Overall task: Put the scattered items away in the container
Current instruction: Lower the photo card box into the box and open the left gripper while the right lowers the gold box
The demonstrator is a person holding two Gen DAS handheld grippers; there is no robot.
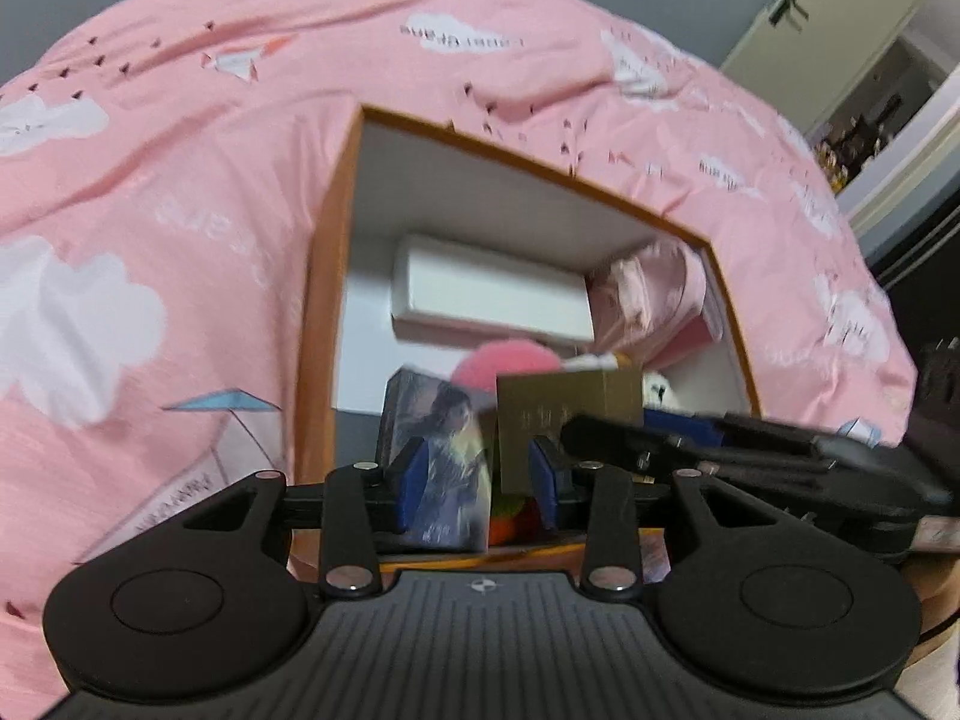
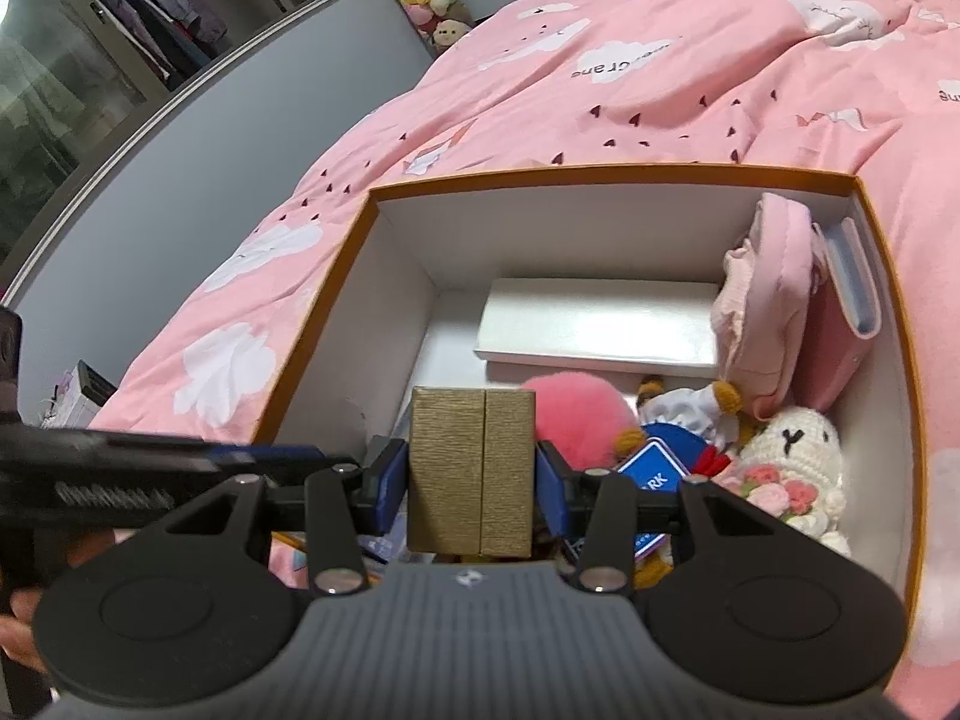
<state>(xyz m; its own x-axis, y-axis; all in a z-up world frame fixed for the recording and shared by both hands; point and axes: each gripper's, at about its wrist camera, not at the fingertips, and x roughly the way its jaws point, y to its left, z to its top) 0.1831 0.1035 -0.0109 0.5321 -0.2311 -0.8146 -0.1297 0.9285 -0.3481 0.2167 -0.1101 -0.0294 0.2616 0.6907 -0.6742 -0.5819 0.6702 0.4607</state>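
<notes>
- The left gripper (image 1: 480, 468) has a matte black body with a ribbed dark-grey plate bearing a small round white-and-black emblem.
- Two broad rounded black lobes flank that plate, each with a shallow circular recess.
- Black linkage arms end in silvery round pivot pins; the finger pads (image 1: 414, 480) are blue.
- The right gripper (image 2: 471, 477) looks the same (blue pads (image 2: 555, 489), silver pins).
- Bare skin (image 2: 18, 630) shows at the right view's left edge.

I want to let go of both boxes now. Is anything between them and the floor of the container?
Partly. The gold box in the right tool hangs over pink and blue items, not bare floor. The picture box in the left tool has something orange-red beside it. Bare floor shows only farther in, before the white box.
</notes>
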